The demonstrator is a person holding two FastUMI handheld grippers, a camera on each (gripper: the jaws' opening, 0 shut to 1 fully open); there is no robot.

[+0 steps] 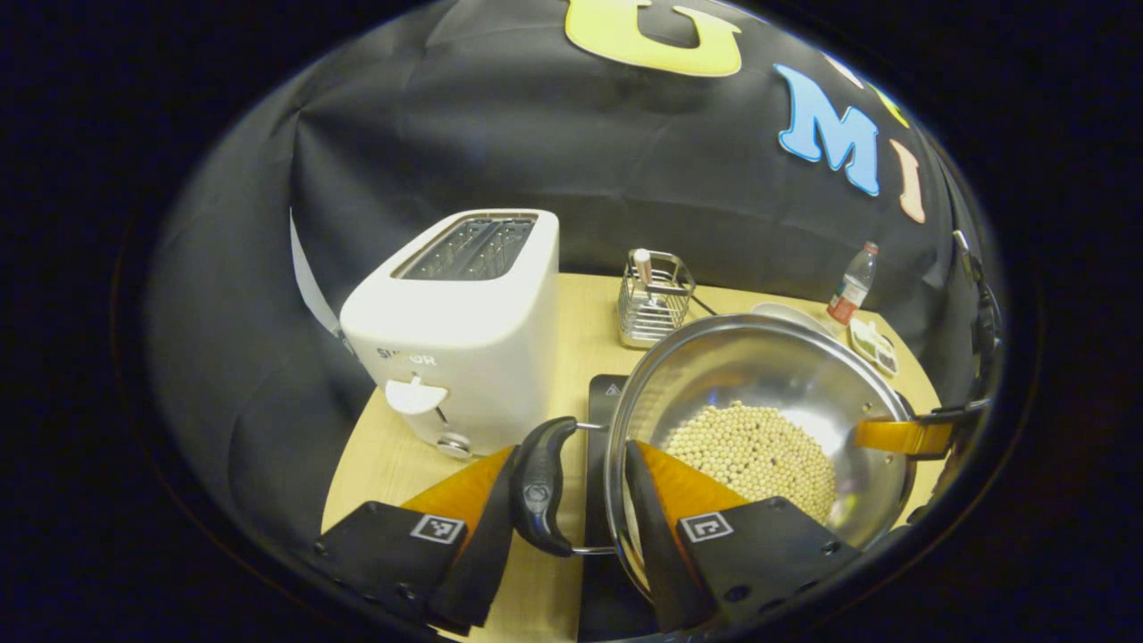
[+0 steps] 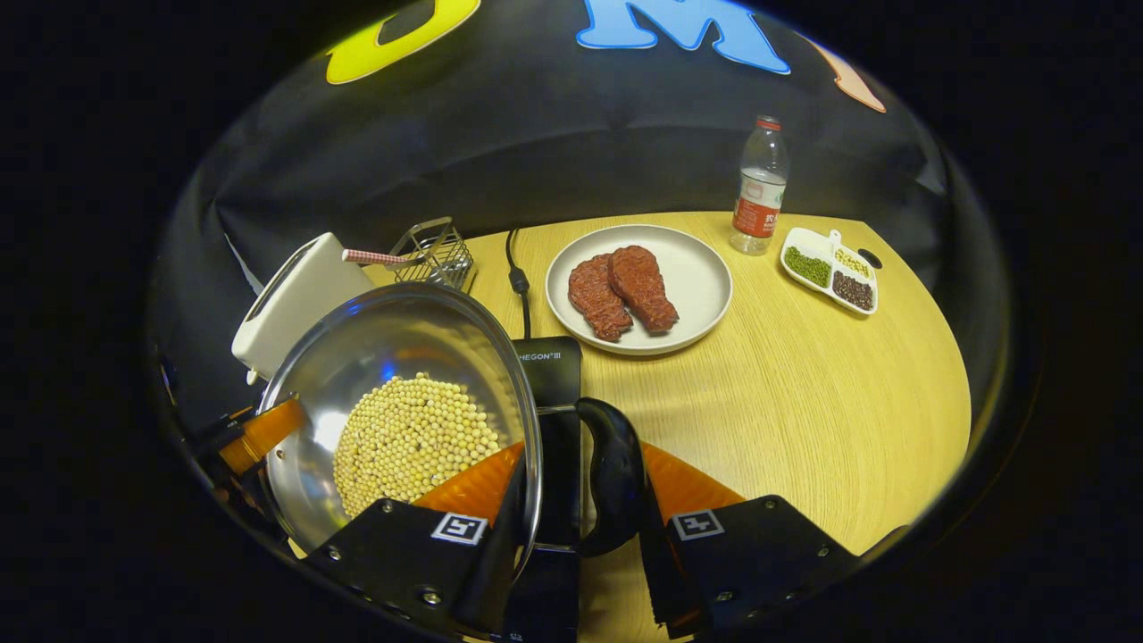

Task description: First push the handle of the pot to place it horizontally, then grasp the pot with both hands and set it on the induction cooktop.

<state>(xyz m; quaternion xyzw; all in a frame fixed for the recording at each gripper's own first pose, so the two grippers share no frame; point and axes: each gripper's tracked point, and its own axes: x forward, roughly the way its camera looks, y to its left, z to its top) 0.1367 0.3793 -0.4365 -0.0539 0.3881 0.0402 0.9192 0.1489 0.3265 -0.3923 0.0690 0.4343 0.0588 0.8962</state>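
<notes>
Steel pot (image 1: 759, 402) of beans gripped at both handles, left gripper (image 1: 571, 487) and right gripper (image 2: 580, 487) closed; best kept level, centred over cooktop (image 2: 549, 366).

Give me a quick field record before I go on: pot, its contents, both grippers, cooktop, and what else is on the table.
pot: steel, two black side handles, held over the cooktop
contents: pale beans
left gripper: straddles one handle, one finger inside the pot rim; contact unclear
right gripper: straddles the other handle, one finger inside the rim; contact unclear
cooktop: black, under and beside the pot
table: toaster, wire basket, plate with two meat pieces, bottle, divided dish
</notes>
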